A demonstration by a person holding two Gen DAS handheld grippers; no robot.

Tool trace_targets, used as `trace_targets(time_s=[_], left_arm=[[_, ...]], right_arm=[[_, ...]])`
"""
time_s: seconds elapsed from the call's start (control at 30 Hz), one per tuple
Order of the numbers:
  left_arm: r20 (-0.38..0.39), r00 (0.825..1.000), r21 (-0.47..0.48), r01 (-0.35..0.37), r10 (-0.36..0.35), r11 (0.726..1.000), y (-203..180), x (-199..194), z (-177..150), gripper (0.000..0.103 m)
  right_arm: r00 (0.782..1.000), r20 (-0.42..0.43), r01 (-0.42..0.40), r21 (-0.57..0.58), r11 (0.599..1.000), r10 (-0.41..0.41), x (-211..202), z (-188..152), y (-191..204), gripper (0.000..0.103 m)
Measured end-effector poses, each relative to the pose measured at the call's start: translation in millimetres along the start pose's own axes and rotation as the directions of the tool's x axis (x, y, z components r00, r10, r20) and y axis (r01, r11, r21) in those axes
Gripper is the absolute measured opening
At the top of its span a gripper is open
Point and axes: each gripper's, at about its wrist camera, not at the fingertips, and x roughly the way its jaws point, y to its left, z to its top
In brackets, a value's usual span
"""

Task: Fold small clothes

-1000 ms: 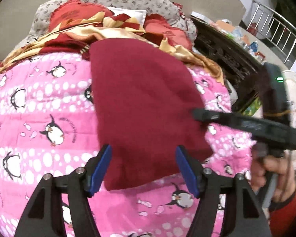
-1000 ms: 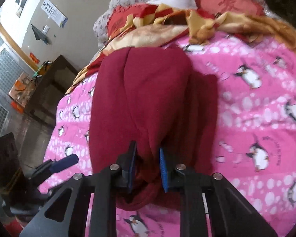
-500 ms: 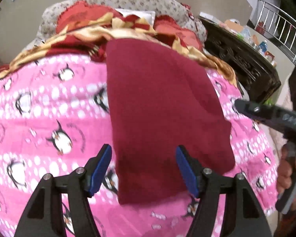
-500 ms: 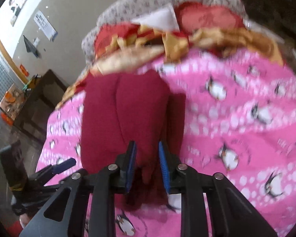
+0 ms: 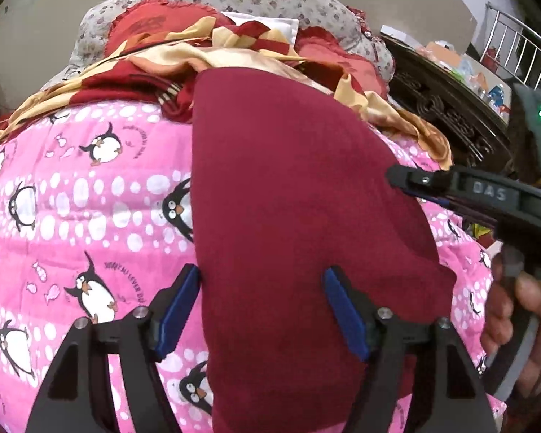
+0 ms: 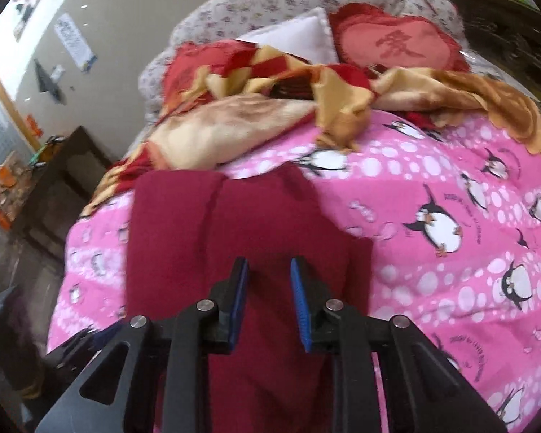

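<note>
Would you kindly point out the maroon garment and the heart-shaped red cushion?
maroon garment (image 5: 288, 198), left wrist view, middle of its flat top layer.
heart-shaped red cushion (image 6: 396, 45), right wrist view, centre of its embroidered face.

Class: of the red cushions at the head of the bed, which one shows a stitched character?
The heart-shaped red cushion, right of the white pillow; the other red cushion lies half-buried under blanket.

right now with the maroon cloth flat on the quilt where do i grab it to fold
The maroon cloth lies flat on the pink quilt, so probably pinch its near right corner, coming from the right side: that corner juts out past the edge, with bare quilt around it.
</note>
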Motion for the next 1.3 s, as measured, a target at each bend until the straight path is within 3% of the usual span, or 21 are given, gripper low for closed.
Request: trace_targets(time_s=[0.33, 0.5, 0.63, 0.7, 0.83, 1.03, 1.23, 1.27, 1.3], left_arm=[[-0.014, 1.000, -0.002, -0.004, 0.004, 1.000, -0.9, 7.8, 2.5, 0.079], [-0.027, 0.998, -0.039, 0.055, -0.057, 0.998, 8.6, -1.8, 0.2, 0.079], [-0.018, 0.994, -0.086, 0.105, -0.106, 0.991, 22.5, -6.9, -5.3, 0.081], [-0.018, 0.990, -0.116, 0.135, -0.138, 0.984, 30.4, -7.1, -7.9, 0.084], [-0.006, 0.982, -0.178, 0.187, -0.191, 0.966, 47.9, -2.6, -10.9, 0.090], [-0.018, 0.962, -0.263, 0.259, -0.273, 0.929, 58.4, 19.5, -9.3, 0.093], [-0.019, 0.959, -0.260, 0.267, -0.282, 0.928, 52.5, 31.3, -6.9, 0.096], [-0.019, 0.958, -0.258, 0.273, -0.288, 0.927, 50.8, 32.2, -5.9, 0.094], [-0.019, 0.954, -0.257, 0.285, -0.300, 0.923, 49.0, 32.9, -4.9, 0.081]], right_arm=[[1.000, -0.015, 0.009, -0.034, 0.999, -0.010, 1.7, 8.8, -1.0, 0.050], [0.999, 0.033, -0.008, -0.139, 0.990, 0.012, -37.9, -24.5, 20.2, 0.058], [0.996, -0.029, 0.081, -0.182, 0.980, -0.088, -15.1, -53.9, 11.7, 0.062], [1.000, -0.020, -0.016, -0.084, 0.996, 0.014, -15.7, -56.6, -9.1, 0.064], [0.997, 0.071, -0.027, -0.015, 1.000, 0.028, -30.1, -55.7, -31.5, 0.095], [0.986, 0.021, -0.167, 0.052, 0.985, 0.166, -3.2, -51.6, -46.0, 0.097], [0.974, 0.048, -0.225, 0.112, 0.968, 0.220, 10.2, -49.9, -51.4, 0.103], [0.975, 0.051, -0.221, 0.111, 0.969, 0.216, 10.0, -50.4, -50.6, 0.103], [0.977, 0.058, -0.212, 0.103, 0.972, 0.207, 7.3, -51.6, -48.9, 0.100]])
